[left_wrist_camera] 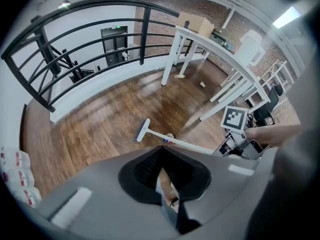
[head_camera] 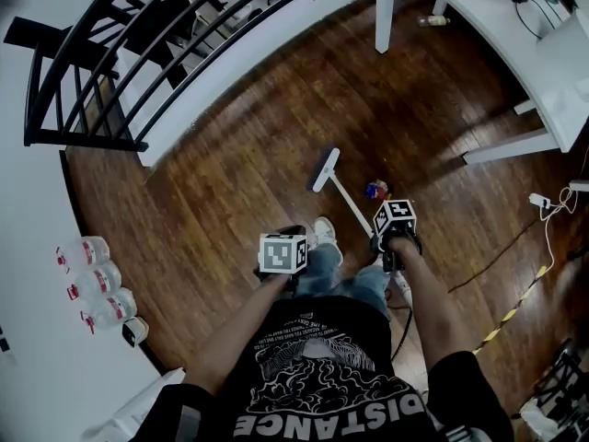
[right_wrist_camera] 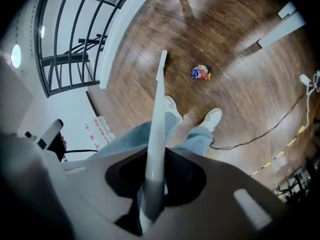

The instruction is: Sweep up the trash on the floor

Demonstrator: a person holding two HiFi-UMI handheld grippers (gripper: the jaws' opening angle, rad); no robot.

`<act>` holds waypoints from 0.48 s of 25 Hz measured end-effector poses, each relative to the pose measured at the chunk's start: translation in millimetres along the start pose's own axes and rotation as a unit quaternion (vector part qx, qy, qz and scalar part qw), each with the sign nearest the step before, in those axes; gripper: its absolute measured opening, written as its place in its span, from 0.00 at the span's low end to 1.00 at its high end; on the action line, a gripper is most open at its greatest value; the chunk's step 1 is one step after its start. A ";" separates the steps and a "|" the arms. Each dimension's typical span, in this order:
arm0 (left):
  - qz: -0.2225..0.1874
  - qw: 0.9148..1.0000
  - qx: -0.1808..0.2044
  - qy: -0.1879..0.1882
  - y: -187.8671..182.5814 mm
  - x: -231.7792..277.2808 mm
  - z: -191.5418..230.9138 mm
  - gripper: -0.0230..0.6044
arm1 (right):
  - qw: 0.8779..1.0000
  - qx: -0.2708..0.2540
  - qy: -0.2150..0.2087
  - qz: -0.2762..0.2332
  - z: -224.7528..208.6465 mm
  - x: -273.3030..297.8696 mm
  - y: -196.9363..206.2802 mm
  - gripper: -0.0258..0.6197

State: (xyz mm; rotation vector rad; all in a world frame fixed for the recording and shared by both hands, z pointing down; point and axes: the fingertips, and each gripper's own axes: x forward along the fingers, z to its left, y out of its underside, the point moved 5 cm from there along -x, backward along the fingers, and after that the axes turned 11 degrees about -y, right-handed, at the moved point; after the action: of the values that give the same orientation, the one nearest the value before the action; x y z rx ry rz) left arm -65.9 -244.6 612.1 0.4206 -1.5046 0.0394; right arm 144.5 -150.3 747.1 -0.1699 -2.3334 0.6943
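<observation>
Trash (head_camera: 375, 190), a small coloured wad, lies on the floor (head_camera: 276, 109) just beside the broom handle. My right gripper (right_wrist_camera: 152, 186) pinches the broom (right_wrist_camera: 159, 109) high on its handle. The broom's head sits at ten o'clock from the trash, near it but apart. My left gripper (left_wrist_camera: 167, 184) looks pressed together on nothing. I judge the sweep hasn't begun. Next I need to swing the head round to the trash's twelve o'clock and draw it toward me.

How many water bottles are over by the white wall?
3 bottles, in a row along the white wall on the person's left: the farthest, the middle one, and the nearest. Others may lie outside the view.
</observation>
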 end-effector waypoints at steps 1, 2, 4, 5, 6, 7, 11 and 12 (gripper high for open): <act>-0.001 1.000 0.001 0.002 1.4 -0.4 -7.6 0.04 | 1.000 0.001 0.002 0.000 -7.2 -3.7 5.2 0.14; -0.002 1.000 0.003 0.004 3.1 -0.6 -15.4 0.04 | 1.000 0.001 0.004 0.000 -14.5 -7.5 10.4 0.14; -0.003 1.000 0.006 0.009 6.0 -1.2 -31.3 0.04 | 1.000 0.002 0.007 0.000 -28.9 -15.7 21.0 0.14; -0.004 1.000 0.008 0.010 6.9 -2.1 -39.2 0.04 | 1.000 0.003 0.009 0.000 -35.9 -19.9 26.7 0.13; -0.005 1.000 0.010 0.011 7.5 -3.5 -46.9 0.04 | 1.000 0.004 0.010 0.000 -42.9 -23.8 32.6 0.14; -0.006 1.000 0.012 0.011 8.3 -5.0 -54.6 0.04 | 1.000 0.006 0.011 -0.001 -50.1 -27.7 38.5 0.14; -0.007 0.999 0.023 0.021 14.1 -5.8 -90.5 0.04 | 1.000 0.015 0.010 -0.004 -78.3 -43.8 64.0 0.14; -0.008 0.999 0.027 0.024 14.9 -6.3 -100.8 0.04 | 1.000 0.018 0.009 -0.005 -85.5 -48.3 70.0 0.14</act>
State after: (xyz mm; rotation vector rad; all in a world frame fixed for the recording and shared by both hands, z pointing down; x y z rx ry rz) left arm 25.7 -199.7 608.8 0.4709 -1.4547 0.0772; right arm 232.1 -68.2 735.4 -0.1470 -2.3008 0.7258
